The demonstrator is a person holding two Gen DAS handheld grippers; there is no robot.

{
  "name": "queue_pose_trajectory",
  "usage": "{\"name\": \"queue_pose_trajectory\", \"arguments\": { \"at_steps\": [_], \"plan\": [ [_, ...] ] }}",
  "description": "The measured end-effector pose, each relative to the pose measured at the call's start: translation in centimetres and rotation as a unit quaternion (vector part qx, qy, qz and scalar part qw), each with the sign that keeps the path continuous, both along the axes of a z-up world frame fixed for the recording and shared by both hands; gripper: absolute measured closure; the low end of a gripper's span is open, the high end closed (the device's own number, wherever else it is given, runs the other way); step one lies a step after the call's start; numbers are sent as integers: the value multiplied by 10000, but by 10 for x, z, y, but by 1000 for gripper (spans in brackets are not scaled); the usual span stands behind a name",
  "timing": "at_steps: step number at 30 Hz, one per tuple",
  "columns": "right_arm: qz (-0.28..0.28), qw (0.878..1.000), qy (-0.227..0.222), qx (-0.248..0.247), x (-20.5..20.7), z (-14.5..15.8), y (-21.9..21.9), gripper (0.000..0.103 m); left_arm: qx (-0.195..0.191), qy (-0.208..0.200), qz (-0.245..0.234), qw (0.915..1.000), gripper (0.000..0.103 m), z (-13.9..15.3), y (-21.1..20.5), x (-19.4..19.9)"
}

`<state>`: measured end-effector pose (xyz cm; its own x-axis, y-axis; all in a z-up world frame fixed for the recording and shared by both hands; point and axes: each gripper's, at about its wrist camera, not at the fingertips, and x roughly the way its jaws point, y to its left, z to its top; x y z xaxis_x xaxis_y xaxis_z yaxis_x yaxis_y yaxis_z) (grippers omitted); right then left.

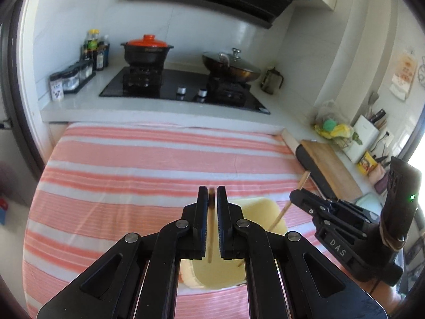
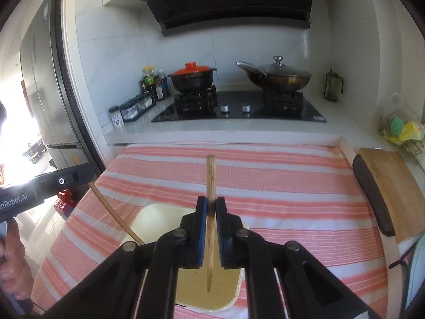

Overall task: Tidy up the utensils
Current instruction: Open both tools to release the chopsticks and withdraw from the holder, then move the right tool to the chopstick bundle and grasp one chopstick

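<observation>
Each gripper holds one wooden chopstick over a pale yellow tray (image 1: 212, 273) on the pink striped cloth. My left gripper (image 1: 212, 199) is shut on a chopstick (image 1: 210, 239) that points down into the tray. My right gripper (image 2: 211, 207) is shut on another chopstick (image 2: 211, 175), upright, its lower tip over the tray (image 2: 207, 292). In the left wrist view the right gripper (image 1: 300, 194) sits to the right with its chopstick (image 1: 287, 207) slanting down. In the right wrist view the left gripper (image 2: 79, 172) is at the left with its chopstick (image 2: 111, 210) slanting toward the tray.
A striped cloth (image 1: 132, 172) covers the table. Behind it is a counter with a black hob (image 1: 183, 87), an orange-lidded pot (image 1: 147, 50) and a lidded wok (image 1: 231, 63). A wooden cutting board (image 2: 390, 194) lies at the right. Spice jars (image 1: 71, 77) stand at the left.
</observation>
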<state>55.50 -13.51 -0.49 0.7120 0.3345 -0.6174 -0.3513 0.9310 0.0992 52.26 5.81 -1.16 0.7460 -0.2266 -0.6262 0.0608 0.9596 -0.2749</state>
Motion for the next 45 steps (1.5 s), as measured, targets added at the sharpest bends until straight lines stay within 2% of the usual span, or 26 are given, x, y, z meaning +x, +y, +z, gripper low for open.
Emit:
{"name": "queue_pose_trajectory", "arguments": {
  "at_steps": [1,2,3,4,5,6,8,10,12,14,16,17,20,23,25,27,29,32,34,38,45],
  "plan": [
    [-19,9999,101,-29,3,-6,1,92,-3,37,27,10000,84,-3,0,-1],
    [-65,9998,162,-21,3,-9,1,78,8,46,55,10000,62,-5,1,-4],
    [-126,9998,172,36,1,-10,-1,56,61,13,118,9999,52,-4,2,-9],
    [-188,9997,115,137,-4,-8,-5,49,148,-57,196,9997,36,-2,3,-15],
    [-223,9996,29,196,-10,-5,-8,46,234,-173,235,9993,29,1,4,-23],
    [-221,9996,-47,182,-18,-1,-11,46,326,-284,231,9988,27,5,6,-33],
    [-154,9995,-243,100,-37,7,-17,45,580,-448,239,9970,11,11,10,-55],
    [-89,9989,-470,1,-61,16,-26,38,927,-697,341,9927,2,15,12,-85],
    [-51,9979,-648,-44,-88,23,-38,31,1357,-1003,481,9845,2,16,13,-116],
    [26,9967,-811,-72,-120,27,-52,24,1803,-1334,589,9727,2,12,12,-151],
    [69,9942,-1062,-184,-154,28,-65,20,2074,-1533,669,9639,2,2,11,-184],
    [84,9925,-1186,-288,-171,26,-70,20,2095,-1515,714,9634,2,-6,12,-199],
    [116,9885,-1434,-462,-224,13,-84,20,1608,-1081,639,9790,2,-37,20,-237],
    [6,9903,-1340,-374,-272,-6,-101,19,1025,-394,613,9921,2,-72,25,-270],
    [-152,9917,-1230,-344,-300,-24,-108,19,753,-42,518,9958,2,-90,23,-293],
    [-345,9922,-1115,-433,-323,-42,-112,19,606,-77,566,9965,1,-101,21,-314],
    [-533,9928,-947,-501,-339,-59,-115,19,638,-196,559,9962,1,-108,17,-327],
    [-708,9927,-791,-578,-355,-80,-119,19,983,-59,485,9940,1,-115,10,-327],
    [-765,9924,-718,-650,-360,-89,-119,19,1103,-148,492,9926,1,-114,6,-329],
    [-713,9930,-764,-544,-368,-88,-112,19,1105,-360,470,9921,1,-116,1,-341],
    [-494,9869,-1242,-903,-378,-77,-92,19,1309,-226,411,9903,1,-123,-10,-339]
  ]
}}
